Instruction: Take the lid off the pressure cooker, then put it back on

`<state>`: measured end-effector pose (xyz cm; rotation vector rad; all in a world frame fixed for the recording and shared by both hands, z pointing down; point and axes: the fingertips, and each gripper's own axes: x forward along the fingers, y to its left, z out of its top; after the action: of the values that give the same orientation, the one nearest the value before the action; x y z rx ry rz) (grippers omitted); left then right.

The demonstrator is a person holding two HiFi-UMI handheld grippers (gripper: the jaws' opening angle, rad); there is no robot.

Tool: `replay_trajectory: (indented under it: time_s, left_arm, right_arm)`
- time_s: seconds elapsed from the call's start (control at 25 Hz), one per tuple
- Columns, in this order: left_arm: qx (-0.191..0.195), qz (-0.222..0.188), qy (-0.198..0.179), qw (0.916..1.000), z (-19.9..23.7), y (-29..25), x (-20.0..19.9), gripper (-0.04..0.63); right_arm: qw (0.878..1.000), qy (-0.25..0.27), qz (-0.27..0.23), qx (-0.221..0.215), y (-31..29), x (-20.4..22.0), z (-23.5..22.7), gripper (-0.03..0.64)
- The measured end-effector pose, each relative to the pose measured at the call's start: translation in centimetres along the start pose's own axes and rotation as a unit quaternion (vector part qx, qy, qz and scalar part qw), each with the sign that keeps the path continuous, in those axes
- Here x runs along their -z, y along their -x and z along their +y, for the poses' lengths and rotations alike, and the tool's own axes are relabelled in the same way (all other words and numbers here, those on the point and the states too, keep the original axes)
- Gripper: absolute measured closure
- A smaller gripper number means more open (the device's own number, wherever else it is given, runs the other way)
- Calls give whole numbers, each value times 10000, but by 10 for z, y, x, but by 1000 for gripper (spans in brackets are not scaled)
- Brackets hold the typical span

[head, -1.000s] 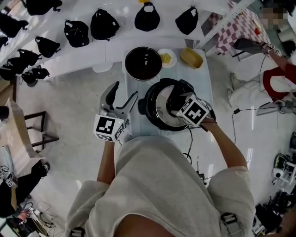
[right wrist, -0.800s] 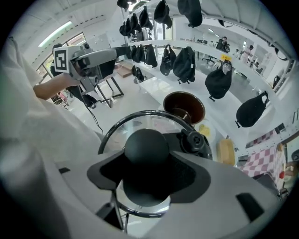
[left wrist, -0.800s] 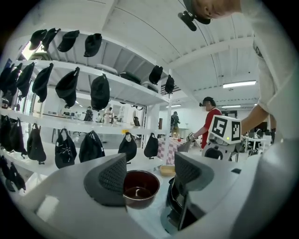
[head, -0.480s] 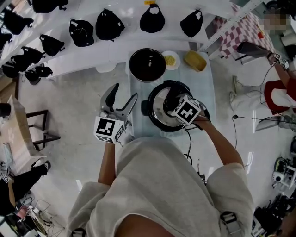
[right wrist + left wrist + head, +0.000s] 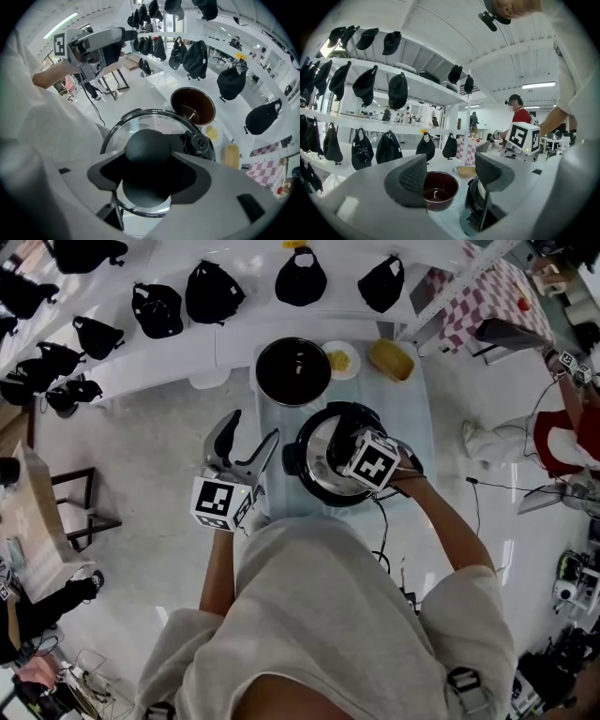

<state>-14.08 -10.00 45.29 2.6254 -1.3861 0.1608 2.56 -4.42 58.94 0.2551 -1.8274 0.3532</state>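
**R gripper sits right over the lid knob, jaws wide**

The pressure cooker (image 5: 305, 474) stands in the middle of the small table (image 5: 419, 427), near the person. Its lid (image 5: 123, 131) is on, lying flat on top.

The R gripper (image 5: 149, 172) points almost straight down at the lid. The knob (image 5: 147, 145) is right under it, btw the two jaws, one jaw on each side. The jaws are spread wide. The pads look just beside the knob & not squeezing it, I think. So the next move looks short: pinch the knob, then lift straight up. No sideways reach needed.

The R hand is the near one for this job. The L gripper (image 5: 251, 432) is off to the left of the cooker, apart from it, pointing about level toward the far shelves. Its jaws are spread too, w/ nothing in them.

The lid is see-through glass w/ a shiny metal ring round the edge. The knob is black, round & smooth like a ball, prob. plastic. It might slip if pinched off-centre. A small black valve (image 5: 200, 143) sits just beside the knob. The cooker body is round, black & shiny. Farther back stands a dark brown bowl (image 5: 292, 369), round & glossy, well apart from the cooker.
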Motion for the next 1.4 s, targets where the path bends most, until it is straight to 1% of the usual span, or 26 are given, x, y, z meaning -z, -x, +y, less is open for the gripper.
replay_trajectory:
  time_s: [0.28, 0.4, 0.52, 0.56, 0.68, 0.88, 1.04, 1.4]
  left_arm:
    - [-26, -7, -11, 10000, 2, -1, -1, 287]
    - [-27, 5, -1, 10000, 2, -3, -2, 287]
    - [-21, 14, 6, 10000, 1, -3, -1, 287]
    - [-28, 12, 2, 10000, 1, -3, -1, 287]
    - [-67, 0, 1, 10000, 4, -3, -1, 287]
    - [-85, 17, -4, 10000, 5, -4, -1, 287]
    - [-77, 17, -17, 10000, 4, -5, -1, 287]
    - [-48, -33, -74, 10000, 4, -6, -4, 287]
  right_arm:
    - [9990, 388, 151, -166, -1, 4, 3, 341]
    - [9963, 797, 221, -236, 1, 3, 5, 339]
    - [9871, 1504, 404, -360, -2, 3, 10, 339]
    - [9842, 1665, 451, -397, -3, 3, 11, 339]
    - [9778, 1983, 508, -441, -3, 4, 13, 337]
    - [9620, 2594, 628, -582, -4, 6, 16, 336]
    - [9589, 2706, 601, -603, -5, 8, 17, 331]
    - [9657, 2486, 433, -611, -5, 6, 17, 330]
